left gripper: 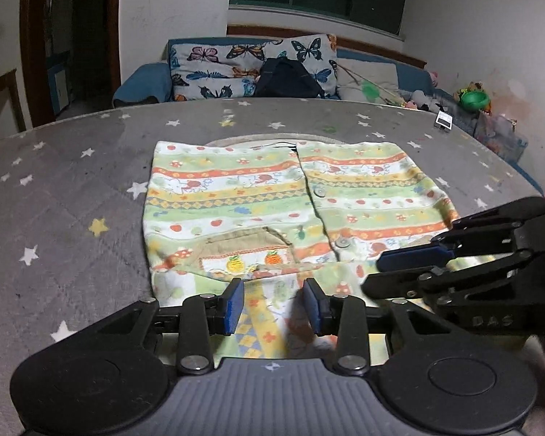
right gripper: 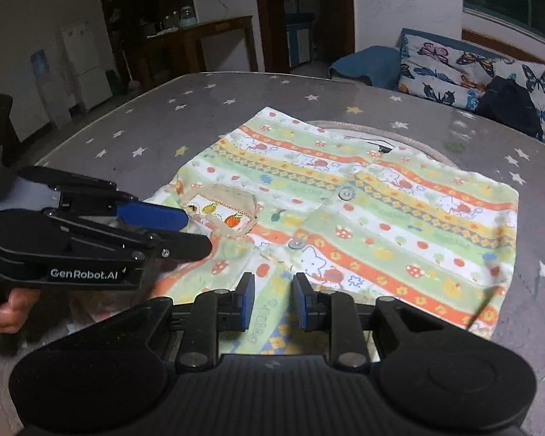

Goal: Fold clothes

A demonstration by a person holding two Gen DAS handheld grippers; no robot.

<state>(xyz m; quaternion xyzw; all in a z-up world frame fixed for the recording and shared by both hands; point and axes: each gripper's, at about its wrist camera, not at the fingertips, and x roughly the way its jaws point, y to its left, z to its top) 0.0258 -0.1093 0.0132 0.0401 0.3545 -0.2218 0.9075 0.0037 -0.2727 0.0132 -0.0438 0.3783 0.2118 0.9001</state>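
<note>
A small striped shirt (left gripper: 258, 196) with fruit and animal prints lies flat, buttoned side up, on the grey star-patterned table (left gripper: 72, 200). Its near edge carries a flap with stripes running lengthwise. My left gripper (left gripper: 275, 305) hovers over that flap, jaws partly apart, the cloth showing in the gap and no pad pressing on it. My right gripper (left gripper: 372, 275) comes in from the right beside it. In the right wrist view the right gripper (right gripper: 274, 301) stands over the same near edge of the shirt (right gripper: 381, 218), open by a narrow gap. The left gripper (right gripper: 196, 232) sits by the pocket (right gripper: 225, 210).
A sofa with butterfly cushions (left gripper: 236, 69) and a dark bag (left gripper: 287, 78) stands beyond the table's far edge. A small white card (left gripper: 444, 121) lies at the far right of the table. A person's hand (right gripper: 7, 312) holds the left gripper.
</note>
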